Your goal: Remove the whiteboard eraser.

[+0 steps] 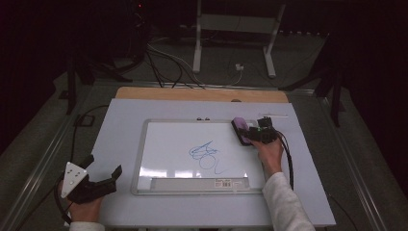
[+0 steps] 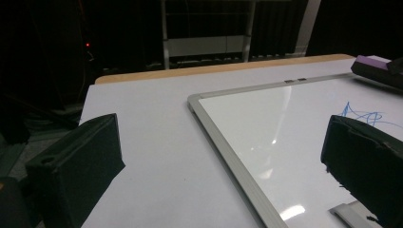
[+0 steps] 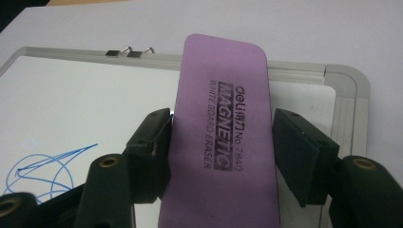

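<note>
A: The purple, flat, round-cornered magnetic whiteboard eraser (image 3: 221, 133) is what we work on here, but we start with the biggest thing: the pale lavender table sheet (image 1: 120, 125) that covers the wooden tabletop (image 1: 144, 93).

B: On it we see the white rectangular whiteboard with a silver metal frame (image 1: 144, 139), lying flat in the middle. Its pen tray runs along the edge nearest us.

A: We see a blue marker scribble (image 1: 208, 155), loops and a few sharp strokes, near the centre of the board.

B: The eraser sits at the board's far right corner, lying on the surface next to the frame. Its printed face points up; we can read "MAGNETIC" and "WHITE BOARD ERASER" on it.

A: Our right gripper (image 3: 221, 142) has one black jaw on each long side of the eraser. The left-hand jaw in its own view touches the eraser's edge. At the other jaw we see a thin gap, so we cannot call it a firm pinch; the jaws are only part-way closed around the eraser.

B: Our left gripper (image 1: 108, 175) rests over the near left corner of the table sheet, well apart from the eraser. Its jaws stand spread wide with only bare sheet and the board's edge between them.

A: Smallest, two little metal clips (image 3: 129, 51) sit on the board's far frame, just beside the eraser.
</note>
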`<state>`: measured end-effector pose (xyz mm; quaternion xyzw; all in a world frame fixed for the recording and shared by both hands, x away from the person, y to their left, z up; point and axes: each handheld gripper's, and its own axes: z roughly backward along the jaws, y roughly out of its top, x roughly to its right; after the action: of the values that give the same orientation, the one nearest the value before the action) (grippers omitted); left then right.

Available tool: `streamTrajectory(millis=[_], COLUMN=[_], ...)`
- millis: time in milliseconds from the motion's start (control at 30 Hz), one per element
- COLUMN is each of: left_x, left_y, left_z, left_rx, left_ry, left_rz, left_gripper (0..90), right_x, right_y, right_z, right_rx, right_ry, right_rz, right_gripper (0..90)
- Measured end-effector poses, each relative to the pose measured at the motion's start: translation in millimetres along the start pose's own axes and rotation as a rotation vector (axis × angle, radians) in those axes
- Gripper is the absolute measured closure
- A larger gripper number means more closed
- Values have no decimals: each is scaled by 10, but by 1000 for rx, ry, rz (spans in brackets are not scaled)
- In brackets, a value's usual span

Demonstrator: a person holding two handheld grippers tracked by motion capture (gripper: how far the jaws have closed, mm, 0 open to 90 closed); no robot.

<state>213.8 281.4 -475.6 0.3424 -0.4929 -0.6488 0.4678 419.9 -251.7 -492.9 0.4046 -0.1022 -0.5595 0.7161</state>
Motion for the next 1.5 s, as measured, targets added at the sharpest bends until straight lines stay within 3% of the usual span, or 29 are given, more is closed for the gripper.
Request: streamTrajectory(millis=[700, 1500], left_x=[5, 9], left_y=[-11, -15], left_z=[-17, -27], left_rx=[-9, -10], left_ry=[-2, -4], left_rz=[1, -2], left_gripper=[8, 8], right_x=[-208, -659], right_y=[41, 33], right_z=[135, 148], right_rx=[33, 26], right_ry=[24, 86], right_rz=[49, 157], right_gripper=[399, 400])
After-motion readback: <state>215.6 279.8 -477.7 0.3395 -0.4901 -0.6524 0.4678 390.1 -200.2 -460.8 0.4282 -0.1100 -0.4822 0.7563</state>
